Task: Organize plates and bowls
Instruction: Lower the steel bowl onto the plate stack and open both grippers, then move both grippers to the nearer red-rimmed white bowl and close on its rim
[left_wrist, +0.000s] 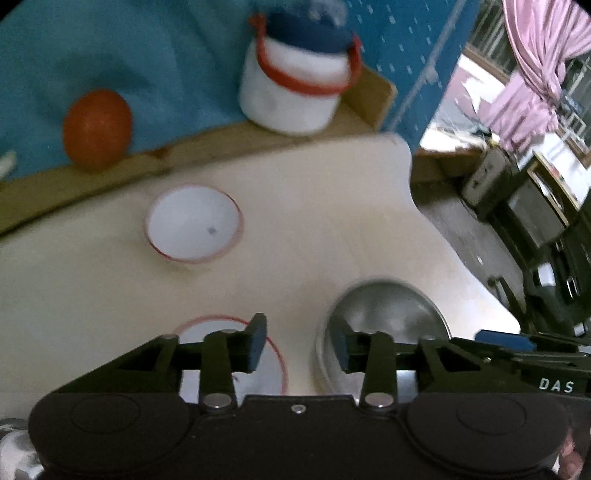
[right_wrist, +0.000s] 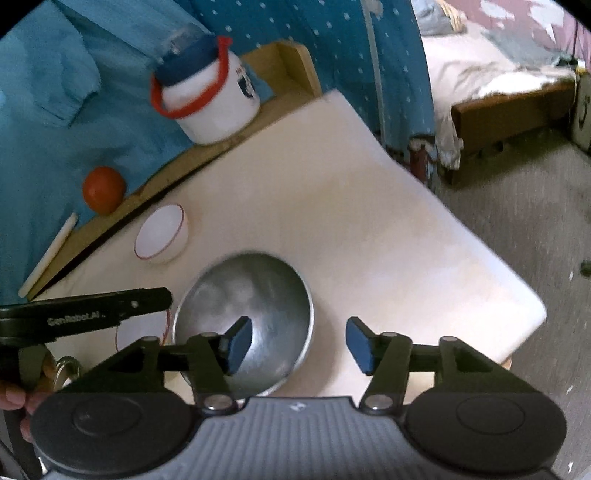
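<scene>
Steel bowl (right_wrist: 243, 317) and two white bowls (left_wrist: 194, 223) sit unstacked, sorting unfinished; both grippers (left_wrist: 299, 347) (right_wrist: 299, 343) gape, empty.

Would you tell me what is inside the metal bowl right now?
The metal bowl looks empty: only its bare, shiny inside shows, with reflections. The right gripper hangs open above it, and its left finger covers part of the bowl's near side, so that patch cannot be checked.
</scene>
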